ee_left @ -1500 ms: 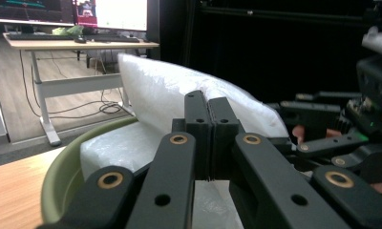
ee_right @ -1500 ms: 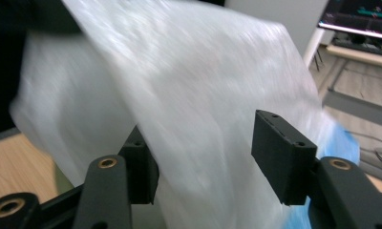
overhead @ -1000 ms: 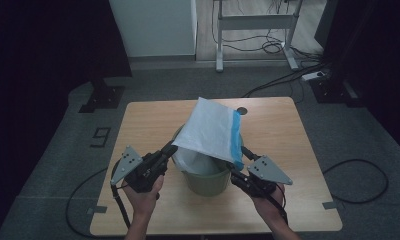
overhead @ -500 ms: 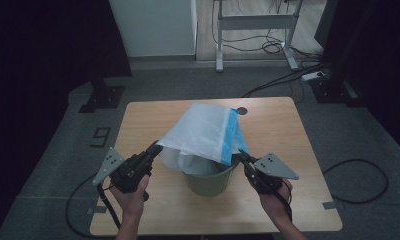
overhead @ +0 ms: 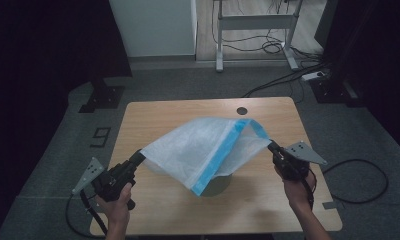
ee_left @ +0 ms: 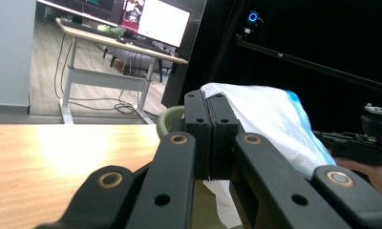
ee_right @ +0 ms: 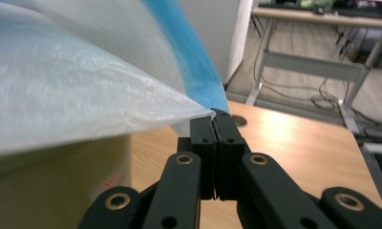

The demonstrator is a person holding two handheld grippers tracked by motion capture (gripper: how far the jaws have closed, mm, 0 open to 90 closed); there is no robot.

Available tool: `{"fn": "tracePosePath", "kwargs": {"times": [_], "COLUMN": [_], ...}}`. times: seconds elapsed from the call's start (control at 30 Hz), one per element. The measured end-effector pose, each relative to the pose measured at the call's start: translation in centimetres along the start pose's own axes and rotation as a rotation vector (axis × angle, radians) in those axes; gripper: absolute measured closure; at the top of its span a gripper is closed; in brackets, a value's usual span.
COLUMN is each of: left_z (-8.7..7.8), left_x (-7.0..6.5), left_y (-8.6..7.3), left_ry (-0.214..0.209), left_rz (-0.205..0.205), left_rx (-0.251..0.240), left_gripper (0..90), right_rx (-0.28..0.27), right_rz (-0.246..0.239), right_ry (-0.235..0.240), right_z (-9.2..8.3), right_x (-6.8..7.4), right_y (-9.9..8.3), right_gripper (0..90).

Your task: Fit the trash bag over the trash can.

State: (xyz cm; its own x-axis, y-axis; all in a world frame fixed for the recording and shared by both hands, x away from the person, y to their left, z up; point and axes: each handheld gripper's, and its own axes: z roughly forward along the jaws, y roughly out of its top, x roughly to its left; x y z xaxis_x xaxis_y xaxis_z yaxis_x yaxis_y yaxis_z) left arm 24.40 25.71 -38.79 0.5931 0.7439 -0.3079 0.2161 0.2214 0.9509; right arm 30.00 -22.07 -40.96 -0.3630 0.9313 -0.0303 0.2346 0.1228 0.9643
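A white see-through plastic bag (overhead: 198, 147) with a blue band (overhead: 223, 152) hangs stretched between my two grippers above a green bin (overhead: 219, 184), and it hides most of the bin. My left gripper (overhead: 139, 157) is shut on the bag's left corner. My right gripper (overhead: 271, 145) is shut on its right corner. In the left gripper view the jaws (ee_left: 209, 138) pinch the bag (ee_left: 265, 114), with the bin's rim (ee_left: 167, 119) behind them. In the right gripper view the jaws (ee_right: 214, 119) clamp the bag's edge (ee_right: 74, 95) over the bin (ee_right: 50, 181).
The wooden table (overhead: 163, 112) has a round cable hole (overhead: 242, 110) near its far edge. Cables (overhead: 358, 165) trail over the grey floor on the right. A desk frame (overhead: 253, 30) stands beyond the table, and dark curtains close in both sides.
Both grippers have moved apart, the left one further left and the right one further right. The bag, bunched tall over the bin before, is now pulled wide and lower.
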Motion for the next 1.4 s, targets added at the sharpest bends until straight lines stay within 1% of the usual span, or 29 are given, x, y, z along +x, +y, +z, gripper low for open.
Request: {"fn": "tracePosePath", "kwargs": {"times": [0.07,0.1,0.13,0.2,0.27,0.33,0.4,0.47,0.53,0.57,0.67,0.73,0.8,0.83,0.9,0.97,1.03,1.1,1.13,1.2,1.3,1.4], "left_z": [-0.1,-0.1,-0.1,-0.2,-0.2,-0.1,0.0,0.1,0.1,0.0,-0.2,-0.3,-0.4,-0.4,-0.7,-1.0,-1.6,-2.2,-2.6,-3.1,-3.3,-3.0], "left_x": [0.1,0.1,0.1,0.1,0.0,-0.2,-0.4,-0.7,-0.8,-0.9,-1.2,-1.3,-1.4,-1.5,-1.6,-1.8,-1.8,-1.9,-1.9,-2.3,-3.1,-4.0], "left_y": [-0.5,-0.7,-0.9,-1.3,-1.6,-1.9,-2.1,-2.3,-2.5,-2.6,-3.1,-3.4,-3.6,-3.7,-3.9,-3.9,-3.6,-2.9,-2.5,-1.6,0.0,1.2], "left_ry": [0.0,-0.002,-0.003,-0.001,-0.003,-0.005,-0.007,-0.008,-0.01,-0.012,-0.018,-0.023,-0.027,-0.029,-0.034,-0.043,-0.044,-0.047,-0.049,-0.042,-0.015,0.001], "left_rz": [-0.003,-0.008,-0.008,-0.011,-0.01,-0.004,0.002,0.008,0.01,0.012,0.021,0.027,0.034,0.034,0.03,0.03,0.031,0.021,0.015,0.018,0.029,0.041], "left_rx": [0.006,0.008,0.012,0.015,0.021,0.029,0.037,0.044,0.049,0.052,0.063,0.076,0.091,0.094,0.099,0.099,0.076,0.052,0.041,0.024,-0.004,-0.019], "left_gripper": [88.6,88.5,88.4,88.2,88.1,87.9,87.8,87.6,87.5,87.6,87.4,87.1,86.6,86.4,85.7,82.3,76.3,66.5,61.8,56.2,51.0,47.9], "right_rx": [0.006,0.007,0.007,-0.011,-0.025,-0.049,-0.078,-0.107,-0.14,-0.149,-0.181,-0.185,-0.187,-0.179,-0.167,-0.148,-0.129,-0.115,-0.113,-0.106,-0.098,-0.092], "right_rz": [0.006,0.009,0.011,0.011,0.0,-0.008,-0.009,0.001,0.014,0.015,0.012,0.007,0.012,0.013,0.002,-0.015,-0.044,-0.072,-0.077,-0.074,-0.067,-0.064], "right_ry": [0.009,0.015,0.016,0.017,-0.005,0.01,0.032,0.081,0.139,0.154,0.203,0.235,0.273,0.289,0.323,0.348,0.358,0.345,0.344,0.343,0.339,0.336], "right_z": [0.2,0.3,0.2,-0.3,-1.5,-2.6,-3.9,-4.8,-5.4,-5.5,-5.5,-5.0,-4.4,-4.0,-3.4,-3.0,-2.8,-2.7,-2.7,-2.8,-2.9,-2.9], "right_x": [-0.7,-0.9,-1.0,-0.9,-0.3,0.6,1.7,2.6,3.7,4.1,5.8,7.0,8.2,8.8,10.3,11.4,12.5,13.1,13.2,13.0,12.7,12.4], "right_y": [-0.5,-0.7,-0.9,-1.2,-1.6,-2.0,-2.3,-2.2,-1.6,-1.3,0.1,1.0,1.6,1.8,2.0,1.7,1.2,0.6,0.3,0.0,-0.3,-0.4], "right_gripper": [84.2,79.8,73.1,58.6,47.0,40.3,36.6,36.2,35.7,35.3,34.3,34.0,34.0,33.7,33.6,33.4,33.4,33.4,33.6,34.1,34.8,35.4]}}
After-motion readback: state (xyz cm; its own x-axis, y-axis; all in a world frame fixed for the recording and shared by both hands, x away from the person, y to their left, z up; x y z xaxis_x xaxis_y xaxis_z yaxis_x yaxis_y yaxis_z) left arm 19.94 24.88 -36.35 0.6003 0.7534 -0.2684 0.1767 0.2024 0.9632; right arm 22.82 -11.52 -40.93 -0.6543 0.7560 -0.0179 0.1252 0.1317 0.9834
